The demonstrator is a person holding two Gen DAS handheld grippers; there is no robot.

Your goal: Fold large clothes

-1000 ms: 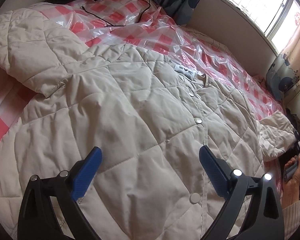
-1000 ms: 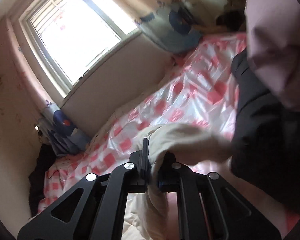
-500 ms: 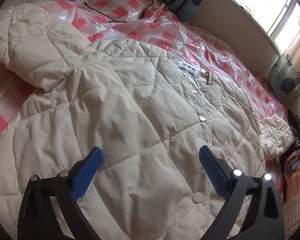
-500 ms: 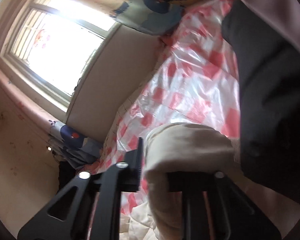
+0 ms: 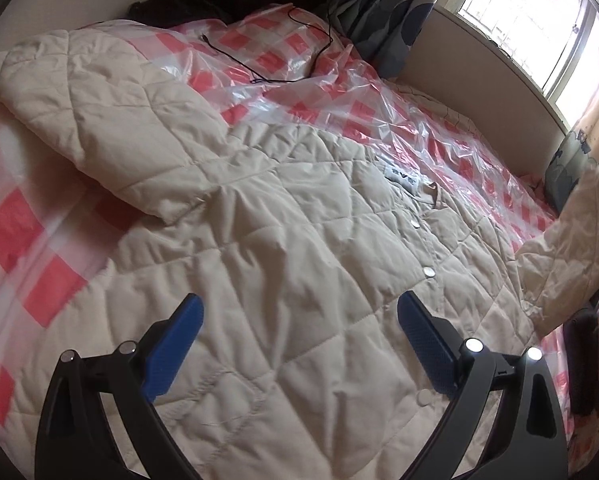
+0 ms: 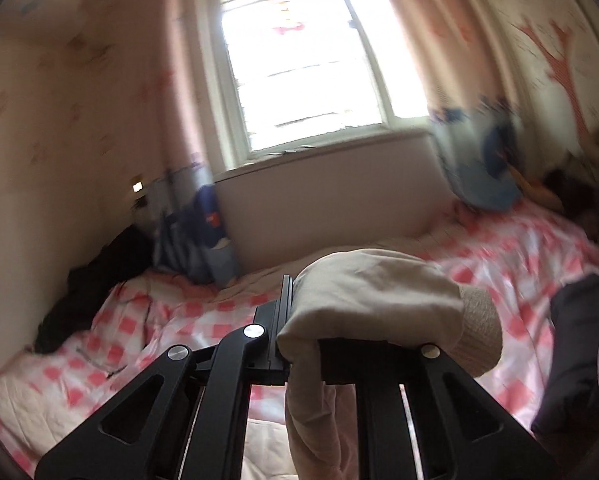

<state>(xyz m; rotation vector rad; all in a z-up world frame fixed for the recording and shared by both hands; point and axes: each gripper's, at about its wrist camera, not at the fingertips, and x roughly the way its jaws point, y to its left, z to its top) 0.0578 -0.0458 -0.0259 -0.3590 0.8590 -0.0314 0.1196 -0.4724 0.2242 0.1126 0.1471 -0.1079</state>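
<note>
Beige quilted jacket (image 5: 283,248) lies spread, snaps up, on a red-checked plastic sheet (image 5: 339,92) over the bed. Left sleeve (image 5: 99,120) lies flat at upper left. Left gripper (image 5: 299,344) hovers above the jacket's lower front, blue pads (image 5: 175,344) spread wide, holding nothing. Right gripper (image 6: 299,344), jaws pressed together, pinches the right sleeve (image 6: 375,300), lifted clear of the bed at far right.

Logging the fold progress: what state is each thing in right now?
Quilted jacket: spread flat, snaps closed.
Left sleeve: lying on the bed.
Right sleeve: lifted, cuff clamped.
Left gripper: jaws open, empty.
Right gripper: jaws shut on sleeve.
</note>
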